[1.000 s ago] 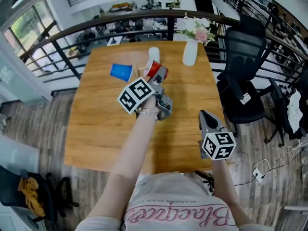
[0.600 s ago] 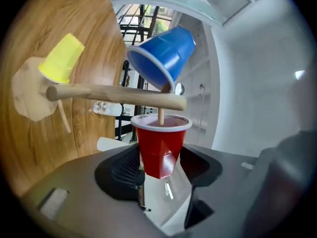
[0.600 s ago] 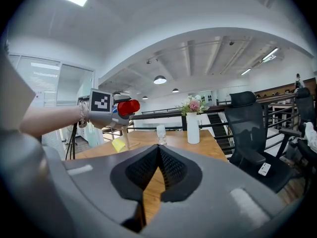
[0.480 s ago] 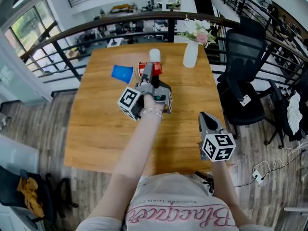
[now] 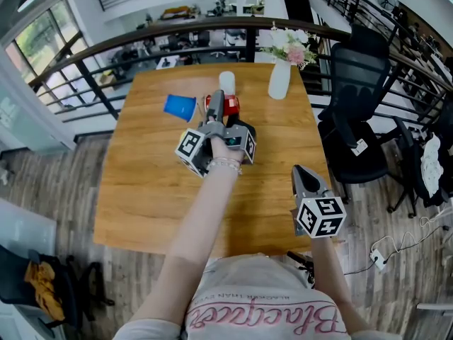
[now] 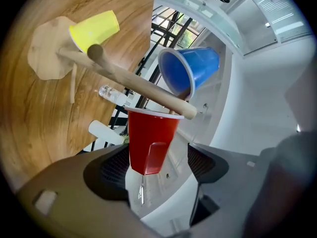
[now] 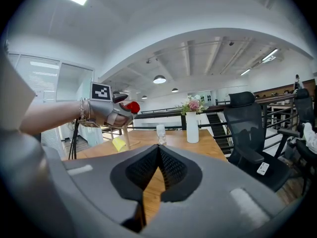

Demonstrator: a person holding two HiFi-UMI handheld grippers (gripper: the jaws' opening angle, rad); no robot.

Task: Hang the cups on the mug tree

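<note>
In the left gripper view the wooden mug tree [image 6: 133, 86] lies across the picture, with a yellow cup [image 6: 94, 29] near its base and a blue cup [image 6: 190, 73] on an upper peg. A red cup [image 6: 148, 140] hangs mouth-up against a peg tip, between the jaws of my left gripper [image 6: 158, 160]. Those jaws are opening, and the right pad stands off the cup. From the head view, the left gripper [image 5: 218, 106] is at the red cup [image 5: 229, 105], beside the blue cup [image 5: 180, 107]. My right gripper [image 5: 305, 176] hovers shut and empty at the table's near right.
A clear glass [image 5: 226, 81] and a white vase with flowers [image 5: 279, 78] stand at the far side of the wooden table [image 5: 141, 183]. A black office chair [image 5: 357, 112] stands to the right of it. A railing runs behind the table.
My left gripper has carried the red cup forward and turned it onto the mug tree. The right gripper has stayed in place.
</note>
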